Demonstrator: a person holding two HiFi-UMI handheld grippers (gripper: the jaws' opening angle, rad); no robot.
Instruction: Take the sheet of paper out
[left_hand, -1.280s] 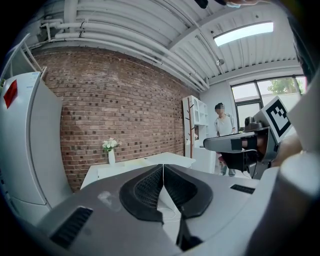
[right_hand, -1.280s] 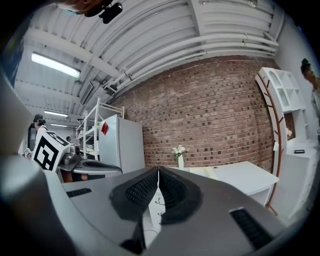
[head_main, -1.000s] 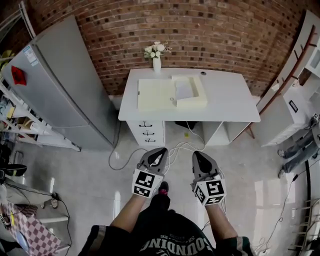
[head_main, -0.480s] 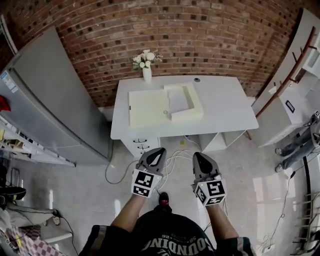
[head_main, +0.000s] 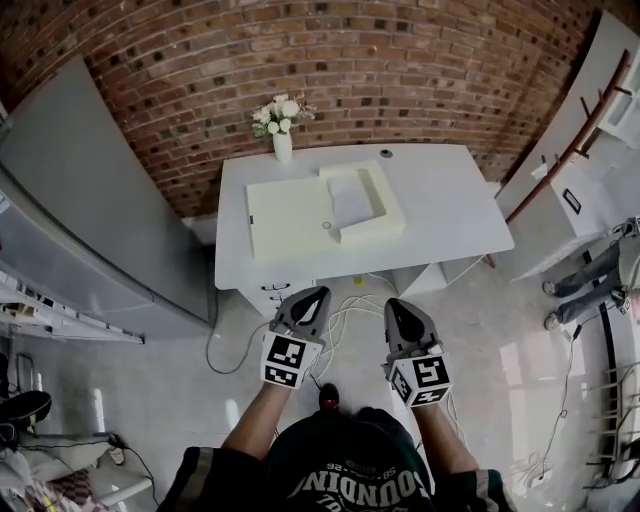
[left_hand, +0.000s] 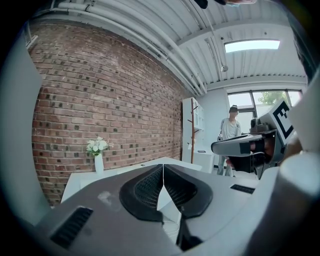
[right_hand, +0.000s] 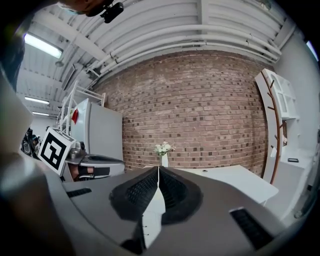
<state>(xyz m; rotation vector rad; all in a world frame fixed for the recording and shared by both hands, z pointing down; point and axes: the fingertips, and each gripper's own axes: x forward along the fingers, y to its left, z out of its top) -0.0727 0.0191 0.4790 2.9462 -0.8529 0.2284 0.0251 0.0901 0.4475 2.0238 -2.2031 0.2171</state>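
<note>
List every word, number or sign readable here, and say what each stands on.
"OUNDIN": large print on the person's dark shirt, upside down in the head view, ends cut off.
Smaller print line on that shirt: too blurred to read.
Cubes on the left gripper and right gripper: black-and-white square markers, no words.
Dark label on the white cabinet: too small to read.

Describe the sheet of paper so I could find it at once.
Start at the white desk against the brick wall. On it lies an open cream box, its lid flat to the left. The sheet of paper lies inside the box, paler and greyer than the cream walls around it.
</note>
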